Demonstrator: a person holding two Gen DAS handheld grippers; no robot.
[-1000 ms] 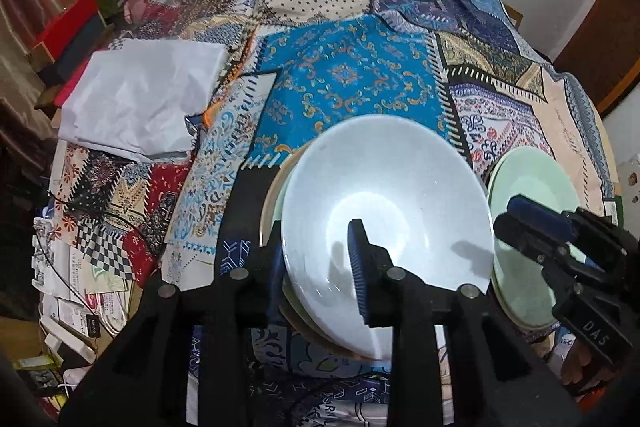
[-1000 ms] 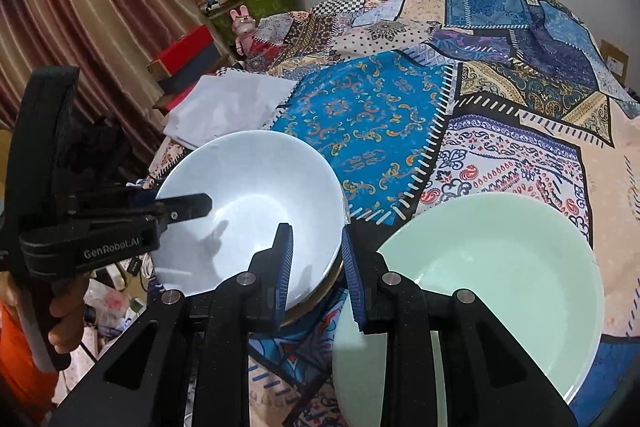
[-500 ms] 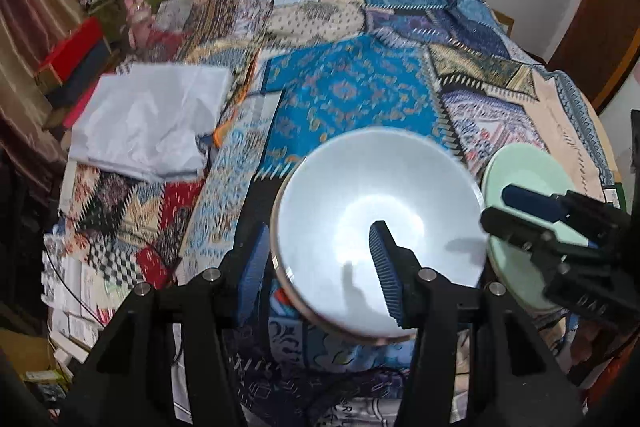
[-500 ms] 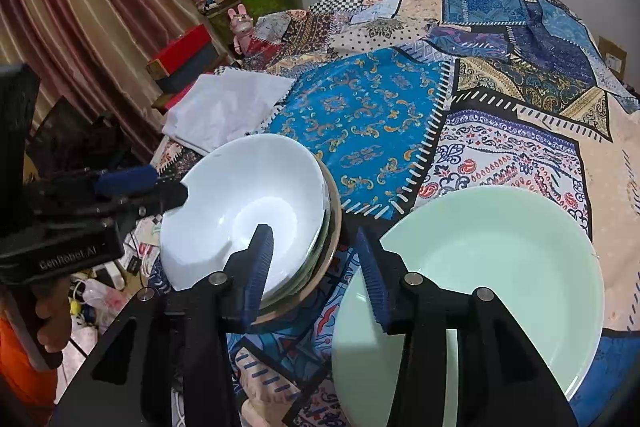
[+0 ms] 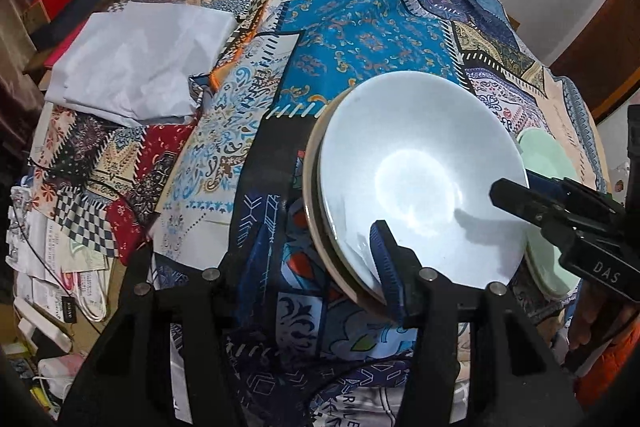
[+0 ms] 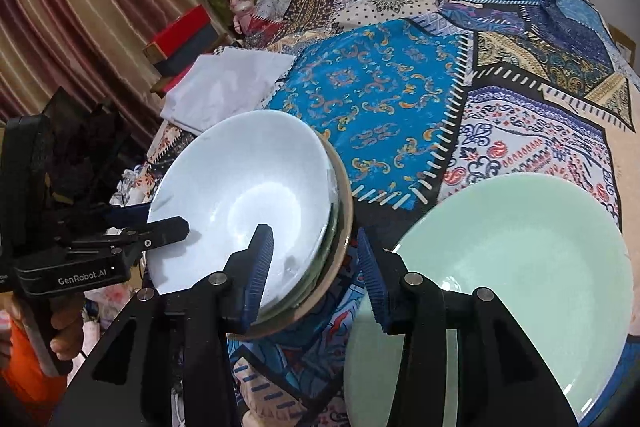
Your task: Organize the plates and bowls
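The patchwork cloth (image 5: 360, 39) covered the whole surface, bright blue panel in the middle, and a folded white sheet (image 5: 140, 63) lay at its far left. On the near side sat the stack: a pale blue-white bowl (image 5: 420, 179) on top, nested in at least one more dish with a tan rim (image 5: 310, 187) peeking out on the left. Just right of it, close beside the stack, was the mint-green plate (image 6: 520, 267), flat on the cloth.

The left tool (image 5: 320, 259) was wide open, its right finger over the bowl's near rim and its left finger out over the cloth, holding nothing. The right tool (image 6: 316, 263) was spread open too, straddling the stack's right edge: one blue pad (image 6: 260, 259) above the bowl's inside, the other down in the gap next to the green plate. Nothing was clamped there either. A pink rabbit toy (image 6: 240, 3) stood at the far left edge.
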